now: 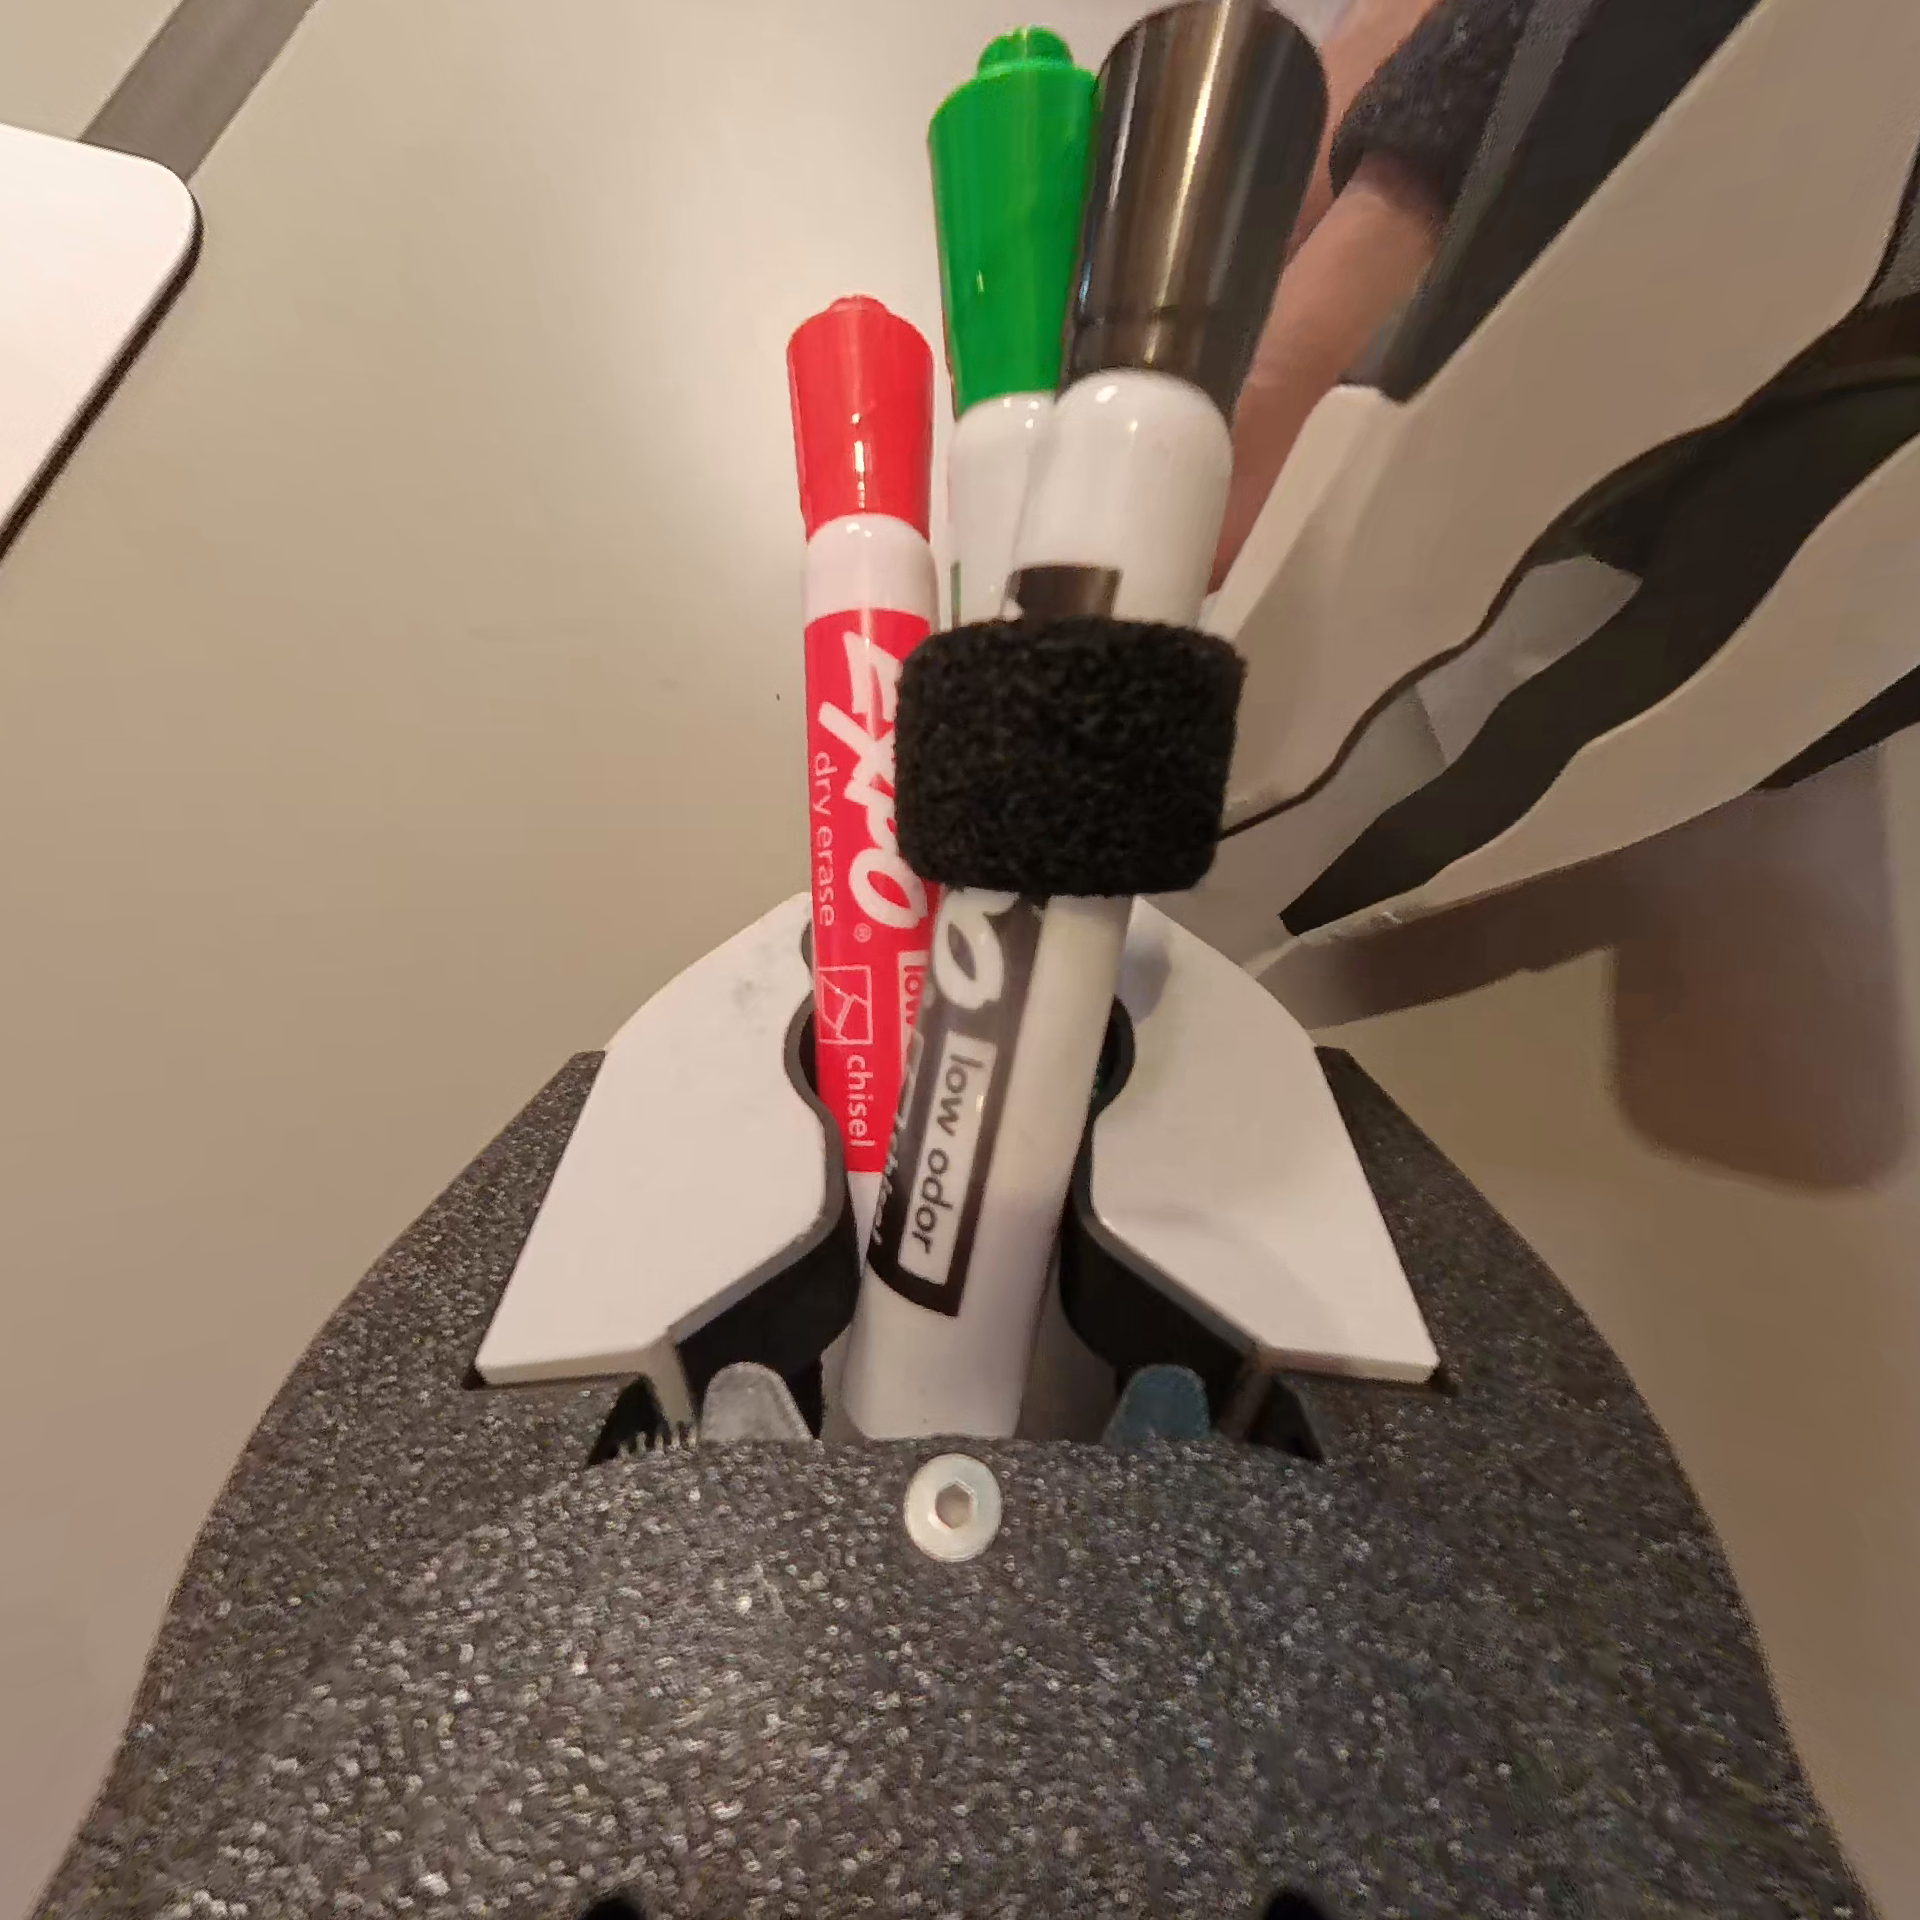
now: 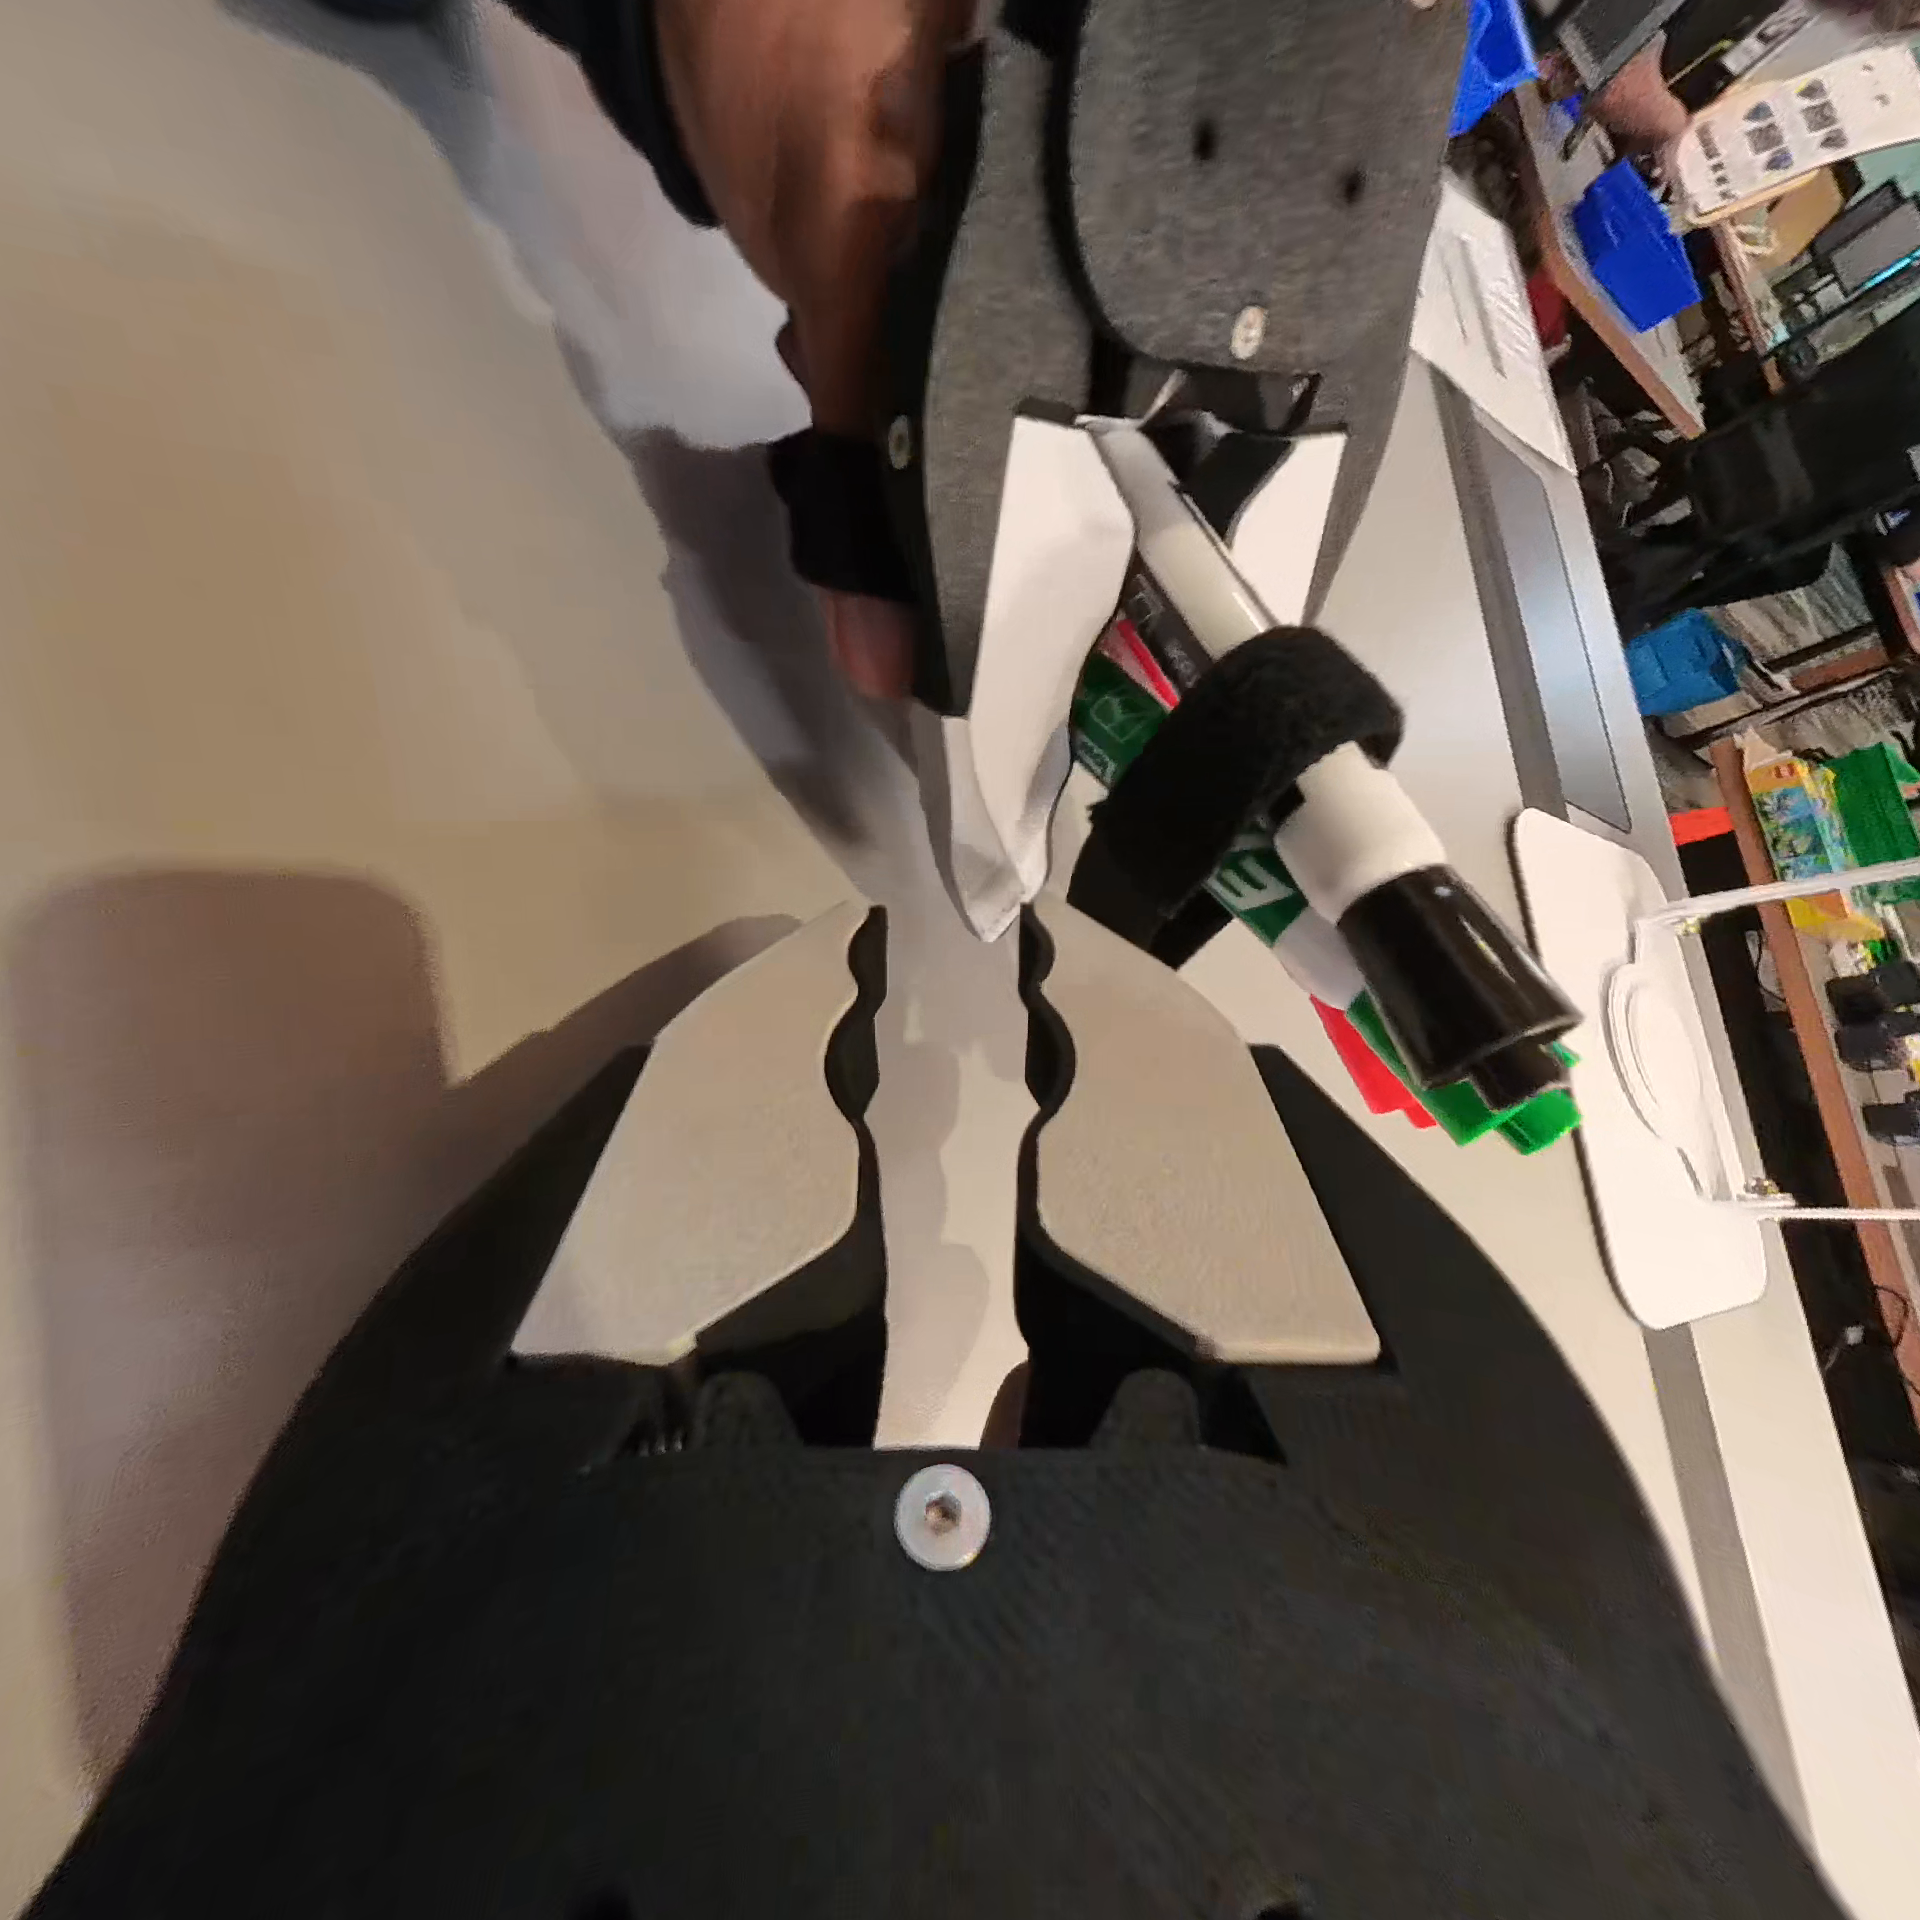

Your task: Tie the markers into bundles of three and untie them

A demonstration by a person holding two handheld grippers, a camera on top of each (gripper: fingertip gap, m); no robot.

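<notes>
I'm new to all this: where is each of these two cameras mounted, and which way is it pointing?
Left wrist view: sits on the left gripper, looking along its fingers, shut on three markers in a black strap; the right gripper's fingers enter from the right.
Right wrist view: sits on the right gripper, slightly open and empty, facing the left gripper and the hand holding it, above a pale table.
Shared: the strapped markers and both grippers.

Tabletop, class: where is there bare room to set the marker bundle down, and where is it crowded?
Free: the beige tabletop left of the bundle in the left tool, up to the pale board. Crowded: the right, where the right tool closes in, and the white tray near the table edge.
</notes>
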